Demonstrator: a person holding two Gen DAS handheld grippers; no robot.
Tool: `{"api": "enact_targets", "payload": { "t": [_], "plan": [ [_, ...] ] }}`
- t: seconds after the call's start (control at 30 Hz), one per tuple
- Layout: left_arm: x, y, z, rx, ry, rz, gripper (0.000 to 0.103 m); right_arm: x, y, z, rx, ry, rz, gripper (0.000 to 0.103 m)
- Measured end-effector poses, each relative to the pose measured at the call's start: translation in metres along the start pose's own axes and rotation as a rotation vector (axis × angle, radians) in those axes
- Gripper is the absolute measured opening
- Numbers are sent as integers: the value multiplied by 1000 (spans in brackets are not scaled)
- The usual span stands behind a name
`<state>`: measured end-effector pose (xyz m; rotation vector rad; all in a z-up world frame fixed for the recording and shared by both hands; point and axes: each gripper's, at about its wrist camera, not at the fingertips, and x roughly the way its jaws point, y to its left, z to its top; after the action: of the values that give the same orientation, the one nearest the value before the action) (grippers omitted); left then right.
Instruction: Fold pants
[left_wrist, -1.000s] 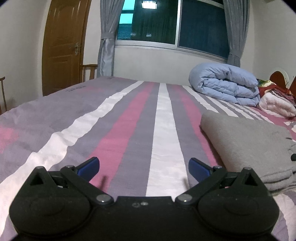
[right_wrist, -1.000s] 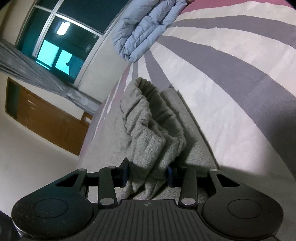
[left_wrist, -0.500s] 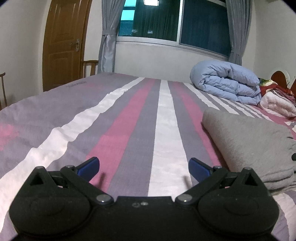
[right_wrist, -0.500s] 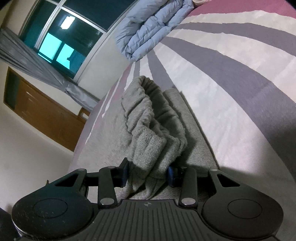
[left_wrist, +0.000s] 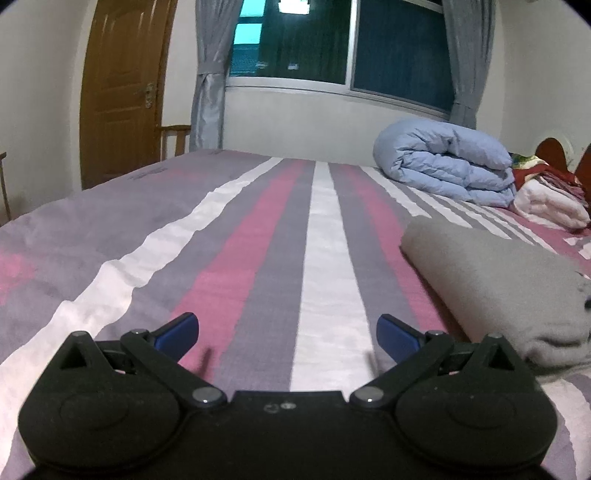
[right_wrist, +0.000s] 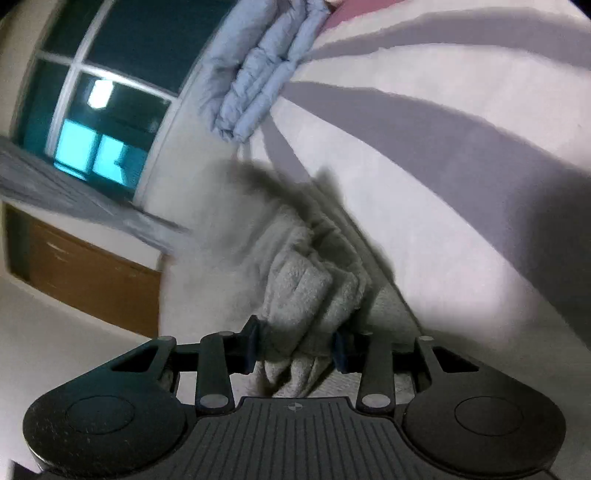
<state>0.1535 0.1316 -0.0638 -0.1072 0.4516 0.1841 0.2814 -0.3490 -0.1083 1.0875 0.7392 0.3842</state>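
While the left gripper (left_wrist: 287, 330) hangs with its blue-tipped fingers (left_wrist: 177, 330) spread wide over bare striped bedding, nothing between them, the right gripper (right_wrist: 295, 345) clamps a bunched fold of the grey pants (right_wrist: 295, 295) at the lower centre of its frame, both pads pressing into the thick fabric. The right view is rolled and partly blurred; the gathered cloth rises from the jaws toward mid-frame, with more grey fabric lying flat beneath it on the bed (right_wrist: 424, 192).

In the left view the pants (left_wrist: 498, 273) lie folded at the right edge of the frame, on the bed (left_wrist: 221, 258), just beside the gripper's right finger but not touching it. A rolled blue duvet (left_wrist: 443, 162) sits in the upper right, near the far edge of the bed, with a heap of white and red bedding (left_wrist: 550, 199) beside it. A window (left_wrist: 347, 40) with grey curtains (left_wrist: 208, 74) fills the top centre, and a brown door (left_wrist: 122, 88) stands at upper left.
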Motion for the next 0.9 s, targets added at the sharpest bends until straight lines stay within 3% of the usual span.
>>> {"api": "enact_targets", "payload": {
  "t": [0.3,0.53,0.57,0.63,0.67,0.73,0.77,0.8,0.9],
  "plan": [
    [-2,-24,-2,49,-14,-7,96,7,9,0,-86,22,-13,41],
    [2,-21,-3,0,1,10,96,5,22,-8,-244,27,-77,41],
    [2,-19,-3,-8,1,11,96,3,26,-10,-263,18,-61,41],
    [2,-15,-2,-21,-2,10,96,-10,28,-10,-205,-23,102,41],
    [2,-13,-3,-24,-4,11,96,-13,28,-10,-193,-40,127,41],
    [3,-10,-1,-36,-6,8,96,-4,29,-11,-249,-8,-37,41],
    [3,-8,-1,-41,-11,5,96,8,27,-12,-281,62,-133,41],
    [3,-7,0,-47,-20,1,96,10,26,-13,-301,80,-141,41],
    [8,-2,3,-65,-22,-15,96,-3,36,-7,-314,18,-115,51]
  ]
}}
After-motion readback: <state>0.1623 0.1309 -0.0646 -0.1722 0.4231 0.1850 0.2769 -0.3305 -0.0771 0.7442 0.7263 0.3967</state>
